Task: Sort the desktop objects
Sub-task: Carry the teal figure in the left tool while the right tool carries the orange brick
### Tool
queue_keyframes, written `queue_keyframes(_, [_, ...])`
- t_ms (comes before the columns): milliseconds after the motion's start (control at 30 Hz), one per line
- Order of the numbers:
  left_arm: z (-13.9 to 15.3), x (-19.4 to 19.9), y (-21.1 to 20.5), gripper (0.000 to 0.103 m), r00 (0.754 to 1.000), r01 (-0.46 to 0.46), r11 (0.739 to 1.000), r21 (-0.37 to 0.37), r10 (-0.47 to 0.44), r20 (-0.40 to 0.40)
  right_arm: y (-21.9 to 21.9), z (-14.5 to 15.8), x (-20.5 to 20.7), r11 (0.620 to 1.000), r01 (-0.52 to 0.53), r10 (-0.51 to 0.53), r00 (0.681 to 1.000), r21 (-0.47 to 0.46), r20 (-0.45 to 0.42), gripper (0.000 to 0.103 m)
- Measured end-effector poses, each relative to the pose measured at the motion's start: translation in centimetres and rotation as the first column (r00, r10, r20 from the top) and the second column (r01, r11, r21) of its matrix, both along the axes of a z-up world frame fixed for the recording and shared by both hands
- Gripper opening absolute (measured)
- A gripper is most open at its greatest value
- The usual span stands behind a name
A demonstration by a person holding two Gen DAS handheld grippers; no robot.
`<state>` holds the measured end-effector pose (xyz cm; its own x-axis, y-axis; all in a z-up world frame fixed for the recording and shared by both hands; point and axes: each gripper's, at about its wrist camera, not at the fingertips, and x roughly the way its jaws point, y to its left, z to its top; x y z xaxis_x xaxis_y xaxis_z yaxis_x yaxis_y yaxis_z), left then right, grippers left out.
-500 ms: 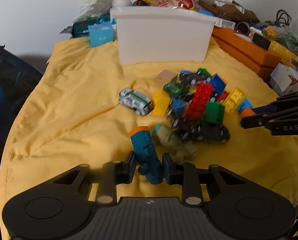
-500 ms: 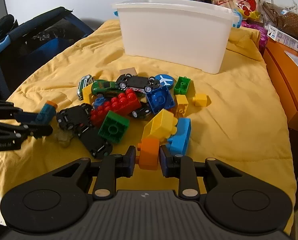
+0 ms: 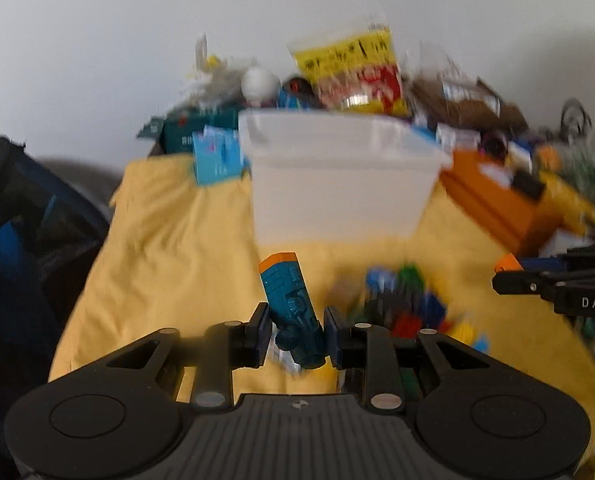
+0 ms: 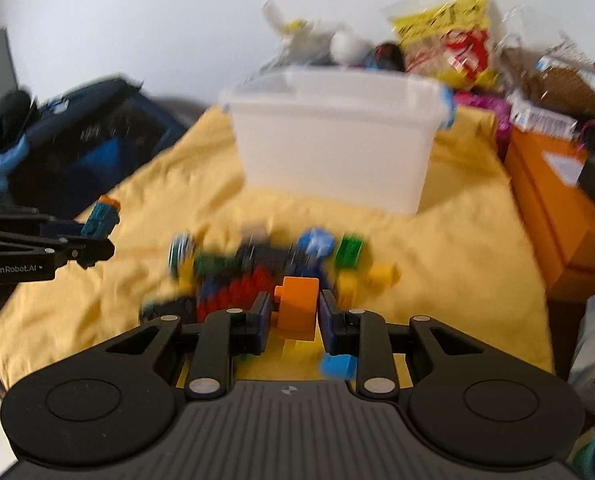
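Toy bricks and cars (image 4: pixel 265 272) lie heaped on the yellow cloth (image 3: pixel 169 248) below my two claws. My left claw (image 3: pixel 296 334) is clenched on a teal toy piece with an orange tip (image 3: pixel 291 308), which leans left between the pads. My right claw (image 4: pixel 291 316) grips an orange brick (image 4: pixel 297 308), lifted above the pile. Beyond the heap stands the white plastic bin (image 4: pixel 337 140) on the cloth. Behind it, blurred bags and orange boxes (image 4: pixel 549 216) crowd the wall.

A storage bin (image 4: pixel 333 140) stands far on the bedspread (image 4: pixel 457 280); the toy pile (image 4: pixel 265 272) lies nearer, boxes (image 4: pixel 557 216) right, a bag (image 4: pixel 77 148) left.
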<state>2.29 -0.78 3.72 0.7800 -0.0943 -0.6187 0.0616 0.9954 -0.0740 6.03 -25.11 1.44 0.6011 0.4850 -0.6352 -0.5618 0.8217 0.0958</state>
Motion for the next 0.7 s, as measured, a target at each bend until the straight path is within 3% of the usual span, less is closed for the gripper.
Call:
queue_keyframes(267, [5.1, 6.5, -1.3, 0.032, 0.998, 0.017, 1.000, -0.007, -0.017, 0.062, -0.6, 6.5, 6.1, 0.994, 0.063, -0.071, 0.994, 0.088, 0.086, 0.029])
queue_keyframes(467, [8.3, 12.3, -1.9, 0.032, 0.996, 0.027, 1.000, 0.009, -0.028, 0.086, -0.1, 9.4, 10.8, 0.992, 0.065, -0.076, 0.992, 0.104, 0.103, 0.029])
queue_keyframes(700, [9.1, 18.6, -2.3, 0.032, 0.998, 0.049, 0.999, -0.019, -0.049, -0.027, 0.9, 10.3, 16.9, 0.992, 0.094, -0.096, 0.995, 0.080, 0.023, 0.029])
